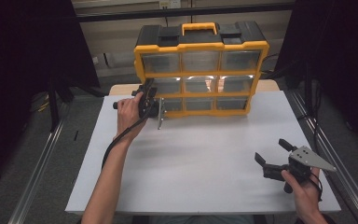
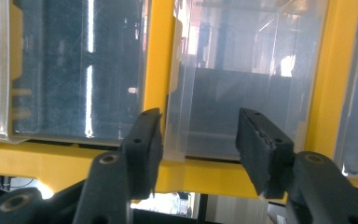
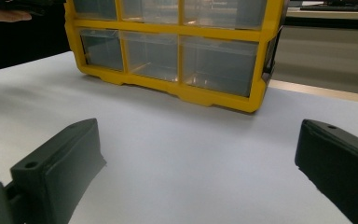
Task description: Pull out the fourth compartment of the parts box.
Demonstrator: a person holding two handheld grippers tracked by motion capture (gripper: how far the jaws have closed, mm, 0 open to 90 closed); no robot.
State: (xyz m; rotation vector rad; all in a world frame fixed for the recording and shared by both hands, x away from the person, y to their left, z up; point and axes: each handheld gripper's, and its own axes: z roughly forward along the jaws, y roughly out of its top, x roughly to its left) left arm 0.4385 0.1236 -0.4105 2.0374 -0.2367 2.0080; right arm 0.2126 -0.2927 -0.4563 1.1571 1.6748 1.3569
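A yellow and black organiser [image 1: 200, 46] with clear plastic drawers stands upright at the back of the white table [image 1: 205, 154]. My left gripper [image 1: 156, 103] is held at its lower left corner, against the left column of drawers. In the left gripper view my left gripper [image 2: 199, 122] is open, and the front of a clear drawer [image 2: 233, 88] sits between the jaws beside the yellow frame [image 2: 158, 56]. I cannot tell whether the jaws touch it. My right gripper [image 1: 271, 150] hovers open over the table's front right; in its own view the right gripper [image 3: 198, 140] faces the organiser [image 3: 177, 30] with nothing between the jaws.
Bare white tabletop [image 3: 168, 112] stretches between the organiser and my right gripper. Metal rails [image 1: 42, 158] run along the floor on both sides of the table. Dark curtains hang at the left and right.
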